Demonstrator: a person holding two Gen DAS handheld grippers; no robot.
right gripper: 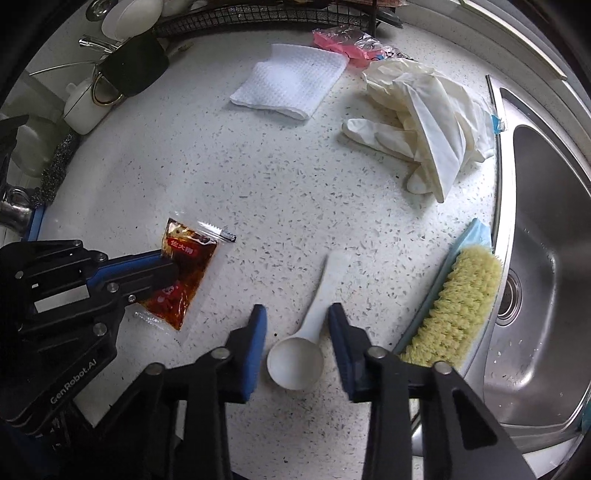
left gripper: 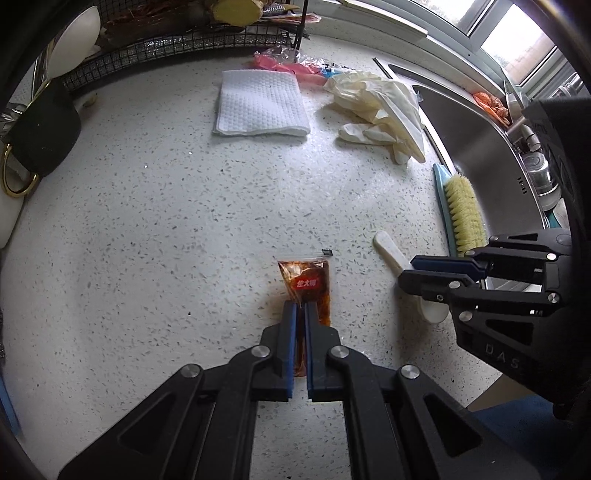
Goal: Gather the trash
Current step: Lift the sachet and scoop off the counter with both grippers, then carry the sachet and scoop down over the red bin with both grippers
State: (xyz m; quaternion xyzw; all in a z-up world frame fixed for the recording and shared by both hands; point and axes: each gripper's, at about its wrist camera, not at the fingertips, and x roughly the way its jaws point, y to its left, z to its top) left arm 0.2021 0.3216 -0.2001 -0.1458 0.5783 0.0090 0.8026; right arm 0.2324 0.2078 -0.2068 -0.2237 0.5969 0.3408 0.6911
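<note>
A red-brown sauce packet lies on the speckled white counter; it also shows in the right wrist view. My left gripper is shut on the packet's near part; the right wrist view shows this gripper at the left. My right gripper is open, its fingers either side of a white plastic spoon. The left wrist view shows that gripper above the spoon. Cream rubber gloves, a folded white paper towel and a pink-and-clear wrapper lie farther back.
A steel sink is on the right, with a yellow-bristled scrub brush on its edge. A black wire rack, a black cup with a gold handle and white dishes stand along the back left.
</note>
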